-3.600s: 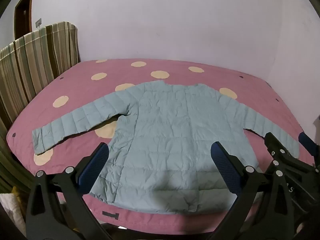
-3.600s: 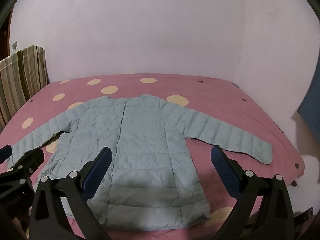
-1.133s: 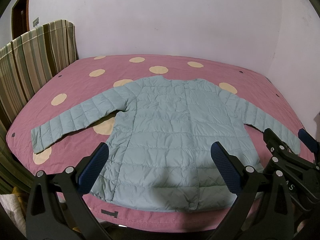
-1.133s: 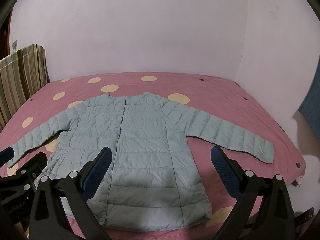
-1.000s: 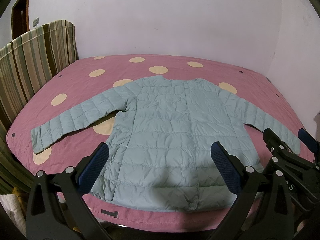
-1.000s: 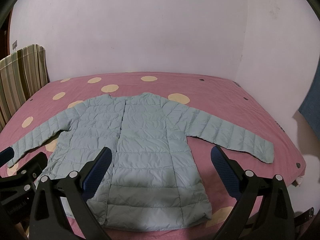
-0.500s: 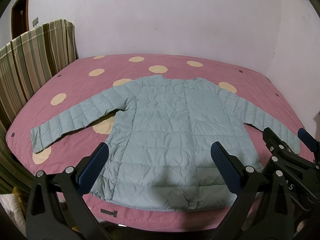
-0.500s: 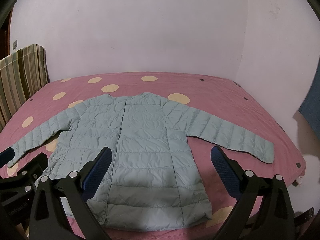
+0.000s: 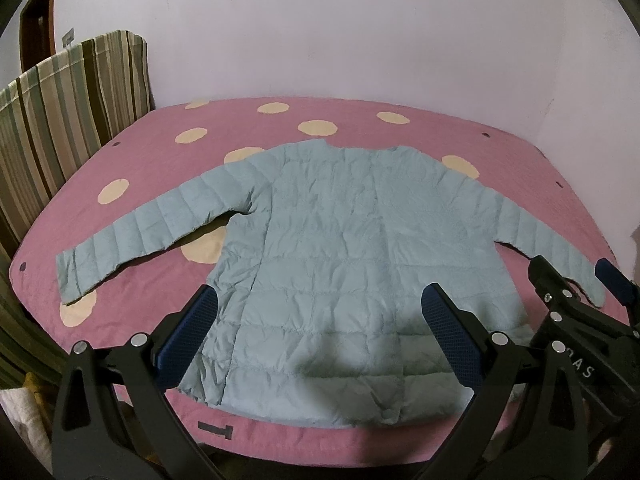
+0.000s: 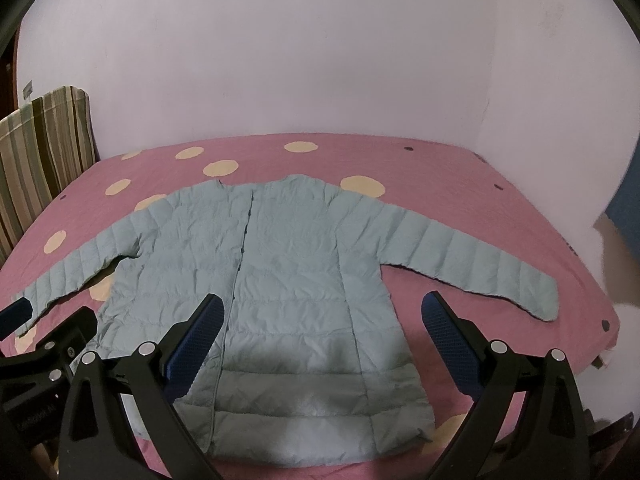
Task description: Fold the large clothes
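A pale blue-green quilted jacket (image 9: 340, 248) lies flat on the pink bed, both sleeves spread out, hem toward me. It also shows in the right wrist view (image 10: 280, 272). My left gripper (image 9: 320, 320) is open and empty, held above the jacket's hem near the bed's front edge. My right gripper (image 10: 320, 320) is open and empty, held above the hem's right half. Each gripper shows at the edge of the other's view.
The bed (image 9: 520, 168) has a pink cover with cream dots and fills the corner between white walls. A striped cushion or headboard (image 9: 60, 120) stands at the left. A dark blue object (image 10: 628, 200) hangs at the right wall.
Both views have shifted only slightly; the jacket lies as before and both grippers stay open.
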A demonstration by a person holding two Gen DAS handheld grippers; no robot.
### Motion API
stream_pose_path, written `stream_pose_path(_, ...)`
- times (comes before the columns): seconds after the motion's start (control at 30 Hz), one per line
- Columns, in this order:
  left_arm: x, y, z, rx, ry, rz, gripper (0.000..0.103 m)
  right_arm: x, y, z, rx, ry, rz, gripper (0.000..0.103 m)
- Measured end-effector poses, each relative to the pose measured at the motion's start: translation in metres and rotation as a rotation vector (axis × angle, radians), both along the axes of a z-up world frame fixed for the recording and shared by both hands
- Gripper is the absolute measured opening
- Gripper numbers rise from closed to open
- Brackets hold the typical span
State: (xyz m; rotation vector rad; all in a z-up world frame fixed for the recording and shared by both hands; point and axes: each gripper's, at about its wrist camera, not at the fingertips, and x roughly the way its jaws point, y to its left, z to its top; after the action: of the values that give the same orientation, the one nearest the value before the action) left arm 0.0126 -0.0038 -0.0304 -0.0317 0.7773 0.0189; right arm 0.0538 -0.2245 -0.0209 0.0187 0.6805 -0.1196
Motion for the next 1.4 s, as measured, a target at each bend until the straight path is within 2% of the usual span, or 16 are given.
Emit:
stream_pose_path(0.03,0.003,0.001,-0.001,-0.002,0.004,0.002,0.101,0.000,0.000,-0.009,0.007,0.005,-0.001,0.098)
stream_pose_path(0.23,0.024,0.008,-0.007,0.004,0.008,0.018,0.101,0.013,-0.019,-0.017,0.061,-0.001,-0.024,0.098)
stream_pose_path(0.37,0.048,0.027,-0.021,0.041,0.021,0.088,0.101,0.028,-0.054,-0.033,0.134,-0.020,-0.090,0.098)
stream_pose_path(0.5,0.076,0.067,-0.044,0.073,0.059,0.217,0.101,0.054,-0.108,-0.060,0.211,0.081,-0.172,0.098)
stream_pose_path(0.57,0.087,0.086,-0.052,0.098,0.062,0.283,0.101,0.058,-0.136,-0.070,0.233,0.081,-0.233,0.098)
stream_pose_path(0.67,0.103,0.124,-0.071,0.140,0.085,0.403,0.101,0.058,-0.188,-0.087,0.317,0.080,-0.334,0.097)
stream_pose_path(0.7,0.107,0.140,-0.079,0.147,0.101,0.449,0.101,0.057,-0.203,-0.093,0.350,0.081,-0.374,0.087)
stream_pose_path(0.73,0.109,0.151,-0.085,0.152,0.113,0.483,0.101,0.055,-0.220,-0.099,0.384,0.081,-0.412,0.067)
stream_pose_path(0.77,0.112,0.161,-0.091,0.156,0.126,0.514,0.101,0.051,-0.244,-0.110,0.434,0.103,-0.476,0.062)
stream_pose_path(0.87,0.114,0.196,-0.111,0.169,0.159,0.622,0.101,0.038,-0.295,-0.140,0.625,0.129,-0.587,0.061)
stream_pose_path(0.9,0.112,0.209,-0.118,0.172,0.178,0.663,0.101,0.035,-0.302,-0.147,0.660,0.130,-0.606,0.061)
stream_pose_path(0.93,0.111,0.216,-0.122,0.171,0.190,0.686,0.101,0.028,-0.315,-0.158,0.712,0.127,-0.639,0.061)
stream_pose_path(1.07,0.108,0.232,-0.139,0.188,0.245,0.746,0.101,0.019,-0.333,-0.173,0.812,0.060,-0.658,0.062)
stream_pose_path(1.23,0.108,0.238,-0.150,0.207,0.269,0.767,0.101,0.011,-0.356,-0.175,0.842,-0.048,-0.717,0.063)
stream_pose_path(1.4,0.108,0.237,-0.152,0.215,0.254,0.766,0.101,-0.002,-0.373,-0.184,0.860,-0.100,-0.784,0.062)
